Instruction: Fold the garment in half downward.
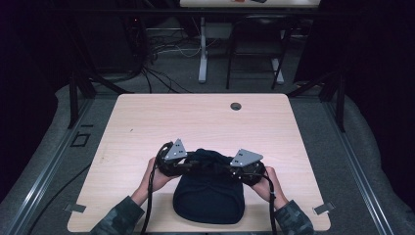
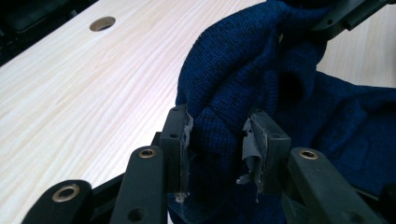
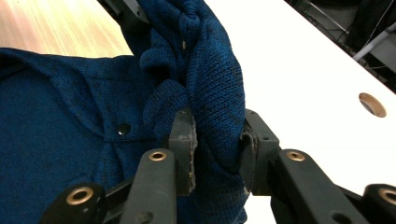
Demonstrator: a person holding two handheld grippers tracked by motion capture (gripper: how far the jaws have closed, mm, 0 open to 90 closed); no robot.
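The left gripper (image 1: 192, 165) is pinching a bunched fold of the dark blue knitted garment (image 1: 209, 196). The right gripper (image 1: 226, 169) is pinching another fold of it, near the table's (image 1: 147, 122) near edge.

The dark blue knit garment (image 1: 209, 193) hides the jaws of both grippers in the high view. The person's sleeves (image 1: 117, 219) are cut off by the bottom edge.

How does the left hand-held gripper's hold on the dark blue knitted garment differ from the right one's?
The left hand-held gripper pinches a narrower fold of the dark blue knitted garment, with a slight gap at one pad; the right hand-held gripper has a thicker bunch filling its jaws. The left's pad tape is torn, the right's less so. Both grip the garment's far edge.
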